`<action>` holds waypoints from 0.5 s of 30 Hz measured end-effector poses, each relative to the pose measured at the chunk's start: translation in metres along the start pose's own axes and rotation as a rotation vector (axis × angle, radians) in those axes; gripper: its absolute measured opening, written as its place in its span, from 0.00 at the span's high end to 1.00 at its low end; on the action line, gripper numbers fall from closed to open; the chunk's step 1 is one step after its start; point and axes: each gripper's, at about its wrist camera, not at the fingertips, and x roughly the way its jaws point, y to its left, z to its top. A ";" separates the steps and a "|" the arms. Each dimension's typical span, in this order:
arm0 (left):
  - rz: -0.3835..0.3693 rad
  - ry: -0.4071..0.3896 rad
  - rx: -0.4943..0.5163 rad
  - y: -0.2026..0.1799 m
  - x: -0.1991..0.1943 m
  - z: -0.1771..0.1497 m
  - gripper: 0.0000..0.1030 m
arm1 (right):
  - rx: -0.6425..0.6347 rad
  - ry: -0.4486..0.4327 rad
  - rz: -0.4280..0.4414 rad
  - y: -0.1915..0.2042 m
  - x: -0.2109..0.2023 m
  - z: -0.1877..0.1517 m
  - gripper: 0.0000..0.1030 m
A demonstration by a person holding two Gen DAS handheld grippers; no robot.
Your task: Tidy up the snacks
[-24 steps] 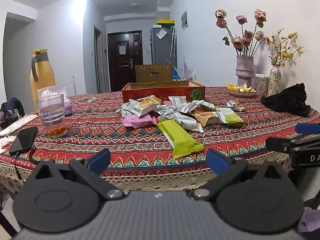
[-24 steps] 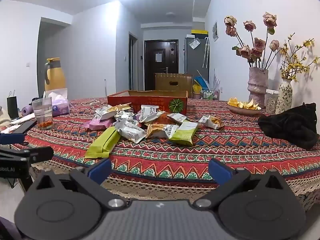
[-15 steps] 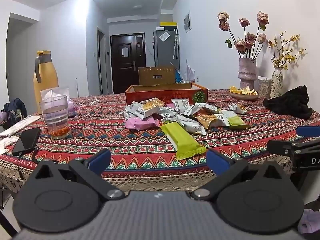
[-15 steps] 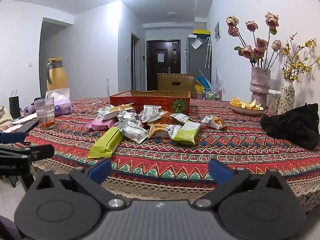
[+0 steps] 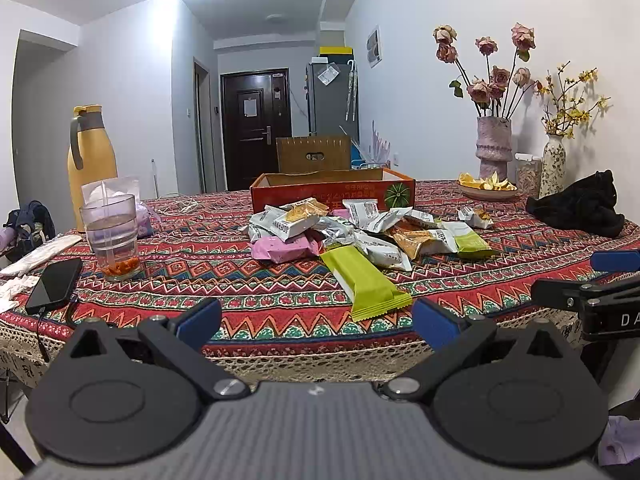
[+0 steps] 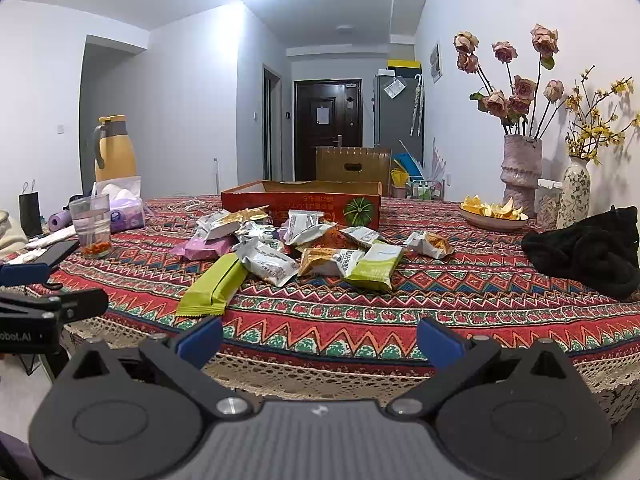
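A pile of snack packets (image 5: 360, 228) lies in the middle of the patterned tablecloth (image 5: 224, 264); it also shows in the right wrist view (image 6: 296, 244). A long green bar packet (image 5: 366, 280) (image 6: 214, 286) lies nearest the front edge. An open red cardboard box (image 5: 332, 192) (image 6: 304, 200) stands just behind the pile. My left gripper (image 5: 316, 320) is open and empty, off the table's front edge. My right gripper (image 6: 318, 338) is open and empty, also short of the edge. Each gripper shows at the side of the other's view.
A glass cup (image 5: 112, 236), a phone (image 5: 54, 282) and a yellow jug (image 5: 92, 160) stand at the left. Two flower vases (image 5: 494, 148), a bowl of peels (image 5: 486, 186) and a black cloth (image 5: 580, 206) are at the right.
Both grippers have risen and drifted slightly, so the table sits lower in view. Both stay open. Nothing on the table has moved.
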 end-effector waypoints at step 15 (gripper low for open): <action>0.002 -0.005 0.009 0.000 -0.001 -0.001 0.00 | 0.014 0.005 -0.003 -0.002 0.001 -0.001 0.00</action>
